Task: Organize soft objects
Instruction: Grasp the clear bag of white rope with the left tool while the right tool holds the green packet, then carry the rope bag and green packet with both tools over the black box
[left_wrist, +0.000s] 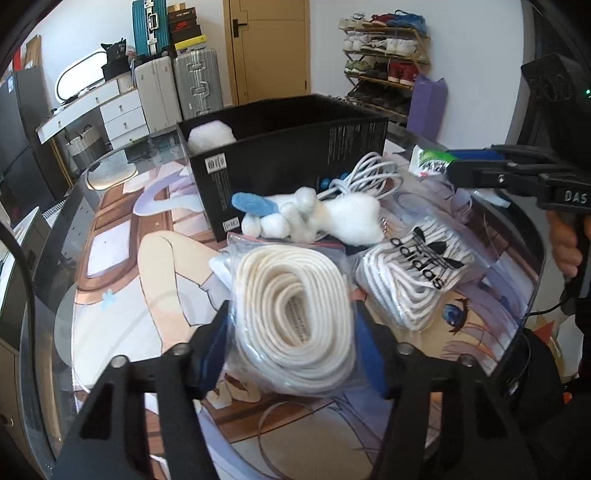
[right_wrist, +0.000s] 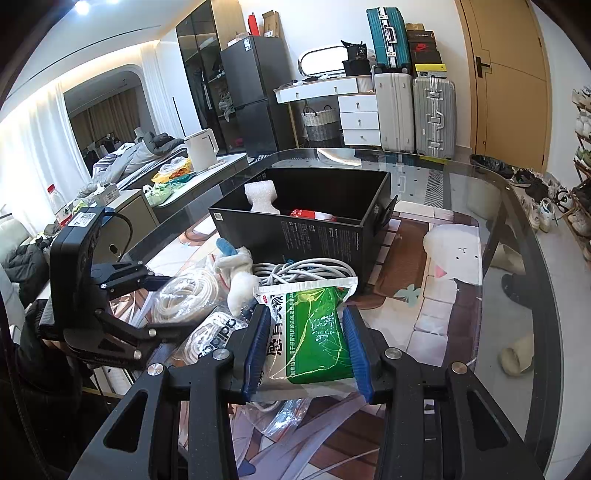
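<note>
Beside the open black cardboard box, the left gripper clamps a clear bag of cream cord while the right gripper grips a green-and-white plastic packet.

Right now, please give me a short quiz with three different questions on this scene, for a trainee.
1. True or false: the black box is empty.
2. What lies between the right gripper fingers: (a) bagged cream rope, (b) green packet, (c) plush toy?
3. Fill in: the left gripper fingers flank the bagged ____.

Key: 1 false, it holds white foam and a red item; 2 (b); 3 cream rope.
</note>
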